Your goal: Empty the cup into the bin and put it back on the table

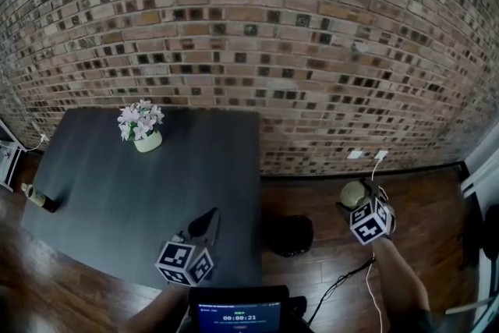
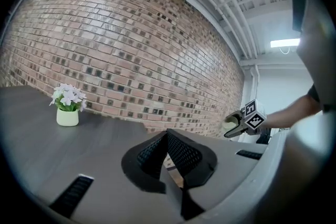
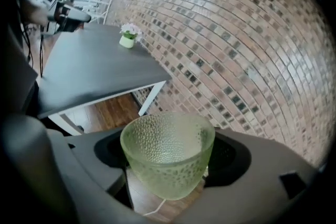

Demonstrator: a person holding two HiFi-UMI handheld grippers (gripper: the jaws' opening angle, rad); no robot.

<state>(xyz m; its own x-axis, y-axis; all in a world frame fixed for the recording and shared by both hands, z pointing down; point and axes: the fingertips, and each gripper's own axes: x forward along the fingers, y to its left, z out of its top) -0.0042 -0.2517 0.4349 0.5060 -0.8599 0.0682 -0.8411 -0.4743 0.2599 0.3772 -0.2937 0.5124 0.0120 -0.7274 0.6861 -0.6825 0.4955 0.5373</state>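
Observation:
My right gripper point(image 1: 358, 203) is shut on a pale green dimpled glass cup point(image 1: 354, 193), held over the wooden floor to the right of the black bin point(image 1: 290, 235). In the right gripper view the cup point(image 3: 167, 152) sits between both jaws with its mouth up, and nothing shows inside it. The cup point(image 2: 230, 122) and the right gripper point(image 2: 236, 127) also show at the far right of the left gripper view. My left gripper point(image 1: 207, 221) hovers over the near right corner of the dark table point(image 1: 109, 191). Its jaws point(image 2: 167, 135) meet at the tips with nothing between them.
A small pot of pale flowers point(image 1: 141, 129) stands at the back of the table. A dark bottle-like object point(image 1: 39, 197) lies at the table's left edge. A brick wall runs behind. A cable point(image 1: 343, 281) trails across the floor near my right arm.

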